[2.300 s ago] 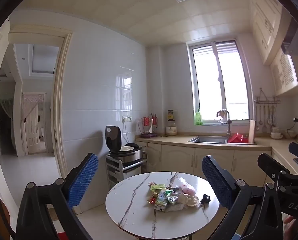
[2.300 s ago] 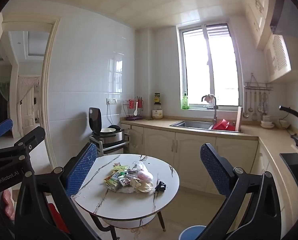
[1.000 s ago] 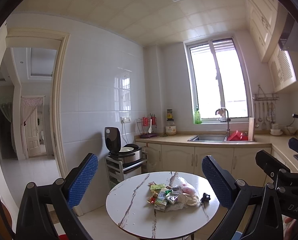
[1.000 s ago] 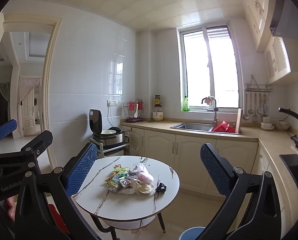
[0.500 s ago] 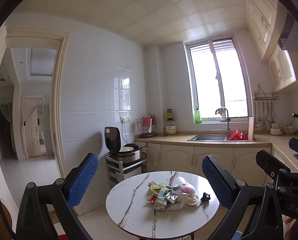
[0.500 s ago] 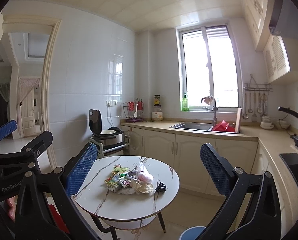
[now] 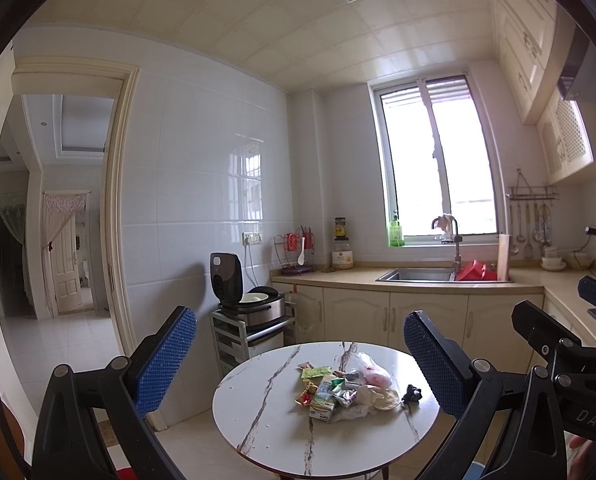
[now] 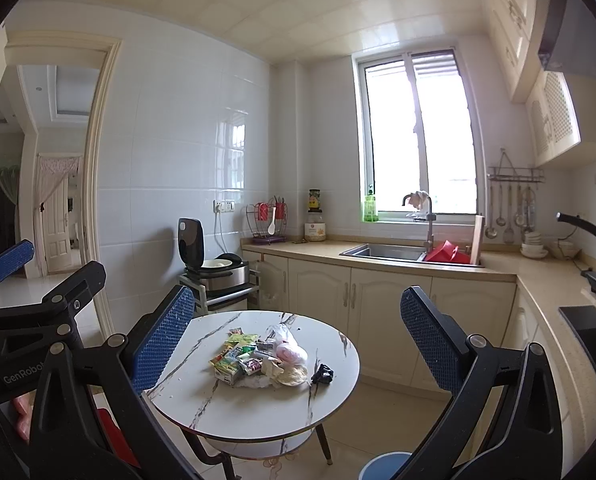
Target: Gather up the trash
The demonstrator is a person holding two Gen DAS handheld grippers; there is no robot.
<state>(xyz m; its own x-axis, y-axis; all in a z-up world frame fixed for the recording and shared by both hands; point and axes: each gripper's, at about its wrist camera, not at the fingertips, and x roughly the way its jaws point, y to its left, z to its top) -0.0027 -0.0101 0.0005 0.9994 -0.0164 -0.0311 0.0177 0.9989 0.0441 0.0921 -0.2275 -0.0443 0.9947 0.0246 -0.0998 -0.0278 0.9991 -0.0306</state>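
A heap of trash (image 7: 339, 392) (image 8: 258, 358) lies on the round white marble table (image 7: 282, 432) (image 8: 250, 412): green and yellow wrappers, a small carton, a clear bag with something pink, crumpled paper. A small black scrap (image 7: 411, 393) (image 8: 322, 374) lies just right of it. My left gripper (image 7: 299, 352) is open, held well back from the table with nothing between its blue pads. My right gripper (image 8: 298, 328) is open too, likewise short of the table. Each gripper shows at the edge of the other's view.
A blue bin (image 8: 383, 466) stands on the floor right of the table. A rice cooker (image 7: 250, 300) sits on a metal cart by the tiled wall. Cabinets and a counter with a sink (image 7: 417, 275) run along the back and right. A doorway (image 7: 54, 240) opens at left.
Nearly nothing has moved. Both views have tilted up very slightly since the earliest frames; both grippers stay open and away from the table.
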